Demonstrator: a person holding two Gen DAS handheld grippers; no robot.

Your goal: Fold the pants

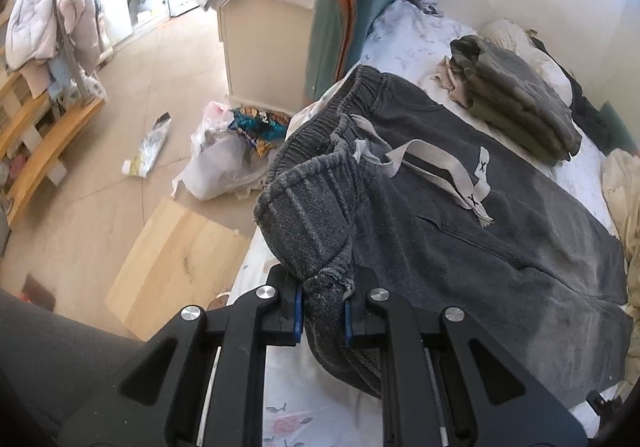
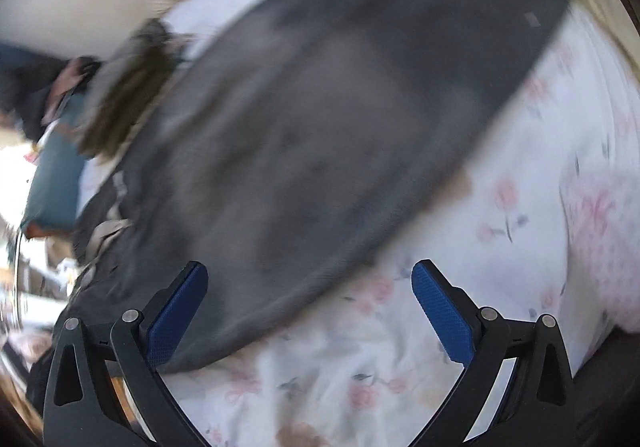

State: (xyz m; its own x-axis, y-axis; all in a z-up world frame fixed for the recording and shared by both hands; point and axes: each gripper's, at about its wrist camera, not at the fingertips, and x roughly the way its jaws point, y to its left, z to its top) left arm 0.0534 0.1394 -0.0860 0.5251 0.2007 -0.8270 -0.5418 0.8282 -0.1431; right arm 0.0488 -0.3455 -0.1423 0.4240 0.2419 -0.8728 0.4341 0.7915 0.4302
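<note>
A cluttered bedroom: a bed [image 1: 416, 31] under a white floral sheet, with a tiled floor beside it. The dark grey pants [image 1: 500, 215] lie spread across the sheet, waistband toward the floor side and pale drawstrings [image 1: 444, 167] loose on top. The left gripper [image 1: 323, 305] is clamped on a bunched corner of the ribbed waistband, raised off the sheet so the cloth folds back on itself. The right gripper [image 2: 310, 303] hovers with its jaws spread wide and nothing between them, one blue pad [image 2: 178, 321] over the near edge of the pants in that blurred view.

The step in hand looks like the first fold, carrying the waistband corner across. To do it well, the right gripper should probably take a matching edge point before the lift goes further, so both sides travel together and the edges line up; the drawstrings would best be tucked inside.

Beyond the pants, a stack of folded olive clothes [image 1: 516, 99] rests near the wall. On the floor, a white plastic bag [image 1: 224, 163] holds crumpled wrappers, some colourful ones spilling beside it. Past it stands a cream cabinet [image 1: 264, 43], clothes heaped on top.
</note>
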